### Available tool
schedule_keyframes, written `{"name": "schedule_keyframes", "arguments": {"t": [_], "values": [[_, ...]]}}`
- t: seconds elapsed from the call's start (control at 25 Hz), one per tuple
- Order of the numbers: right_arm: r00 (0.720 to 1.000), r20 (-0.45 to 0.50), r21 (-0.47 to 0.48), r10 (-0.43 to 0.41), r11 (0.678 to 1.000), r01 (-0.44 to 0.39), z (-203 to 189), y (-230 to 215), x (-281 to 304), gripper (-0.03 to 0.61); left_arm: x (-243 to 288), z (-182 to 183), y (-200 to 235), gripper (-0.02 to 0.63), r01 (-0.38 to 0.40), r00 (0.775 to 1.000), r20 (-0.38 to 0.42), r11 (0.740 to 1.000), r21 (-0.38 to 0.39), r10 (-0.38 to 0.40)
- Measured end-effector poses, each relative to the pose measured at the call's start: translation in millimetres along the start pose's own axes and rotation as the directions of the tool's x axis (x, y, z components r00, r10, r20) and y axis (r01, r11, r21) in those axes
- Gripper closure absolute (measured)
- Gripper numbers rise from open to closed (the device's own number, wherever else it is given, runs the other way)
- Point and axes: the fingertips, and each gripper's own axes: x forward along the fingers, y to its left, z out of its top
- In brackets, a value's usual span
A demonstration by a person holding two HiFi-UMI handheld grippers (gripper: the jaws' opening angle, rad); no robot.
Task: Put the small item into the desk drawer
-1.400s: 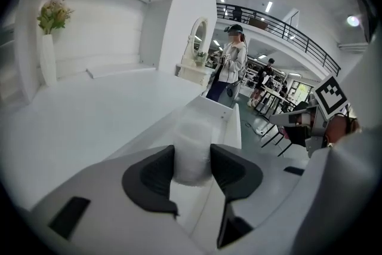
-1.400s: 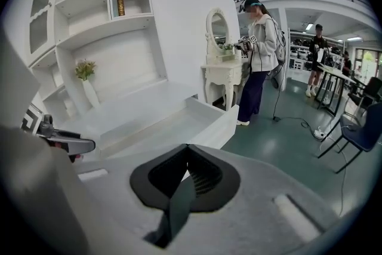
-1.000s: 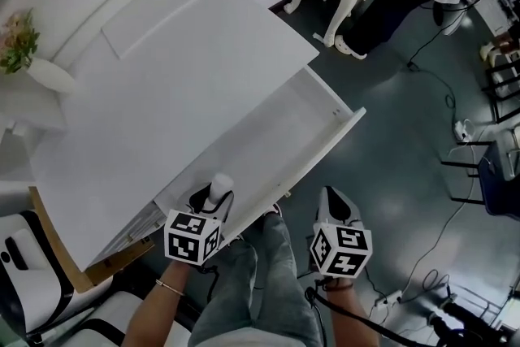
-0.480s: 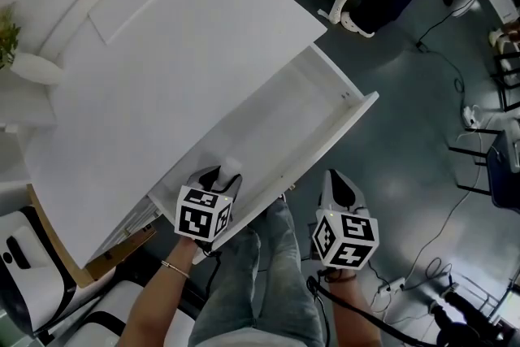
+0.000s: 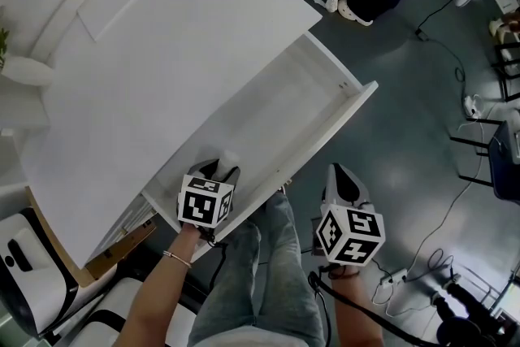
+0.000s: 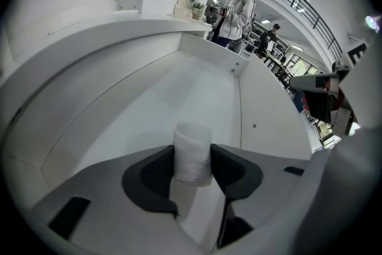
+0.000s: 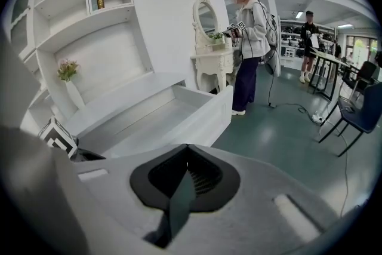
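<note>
A small white roll [image 6: 192, 152] sits upright between the dark pads of my left gripper [image 6: 192, 165], which is shut on it. In the head view that left gripper [image 5: 221, 171] hangs over the near left end of the open white desk drawer [image 5: 325, 89], with the small white roll [image 5: 229, 159] showing at its tip. The drawer's bare floor [image 6: 179, 98] stretches ahead of the roll. My right gripper [image 5: 341, 181] is shut on nothing and hangs over the floor, outside the drawer's front panel. In its own view the right gripper [image 7: 186, 171] has its jaws together.
The white desk top [image 5: 154, 53] lies left of the drawer, with a vase [image 5: 24, 71] at its far left. A white dressing table [image 7: 212, 63] and a standing person [image 7: 250, 39] are beyond the drawer. Cables [image 5: 443, 53] and chairs [image 5: 496, 166] are on the grey floor to the right.
My left gripper has moved a little forward and inward over the drawer's near end with the roll. The right gripper has barely shifted.
</note>
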Motion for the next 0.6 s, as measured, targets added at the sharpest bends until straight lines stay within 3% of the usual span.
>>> {"name": "schedule_keyframes", "arguments": {"t": [0.6], "values": [[1.000,0.000,0.021,-0.001,1.000,0.001,-3,-10,-2,0.572,12,-7,-1,0.414,-0.011,0.999,-0.043,0.999,0.049,0.013]]}}
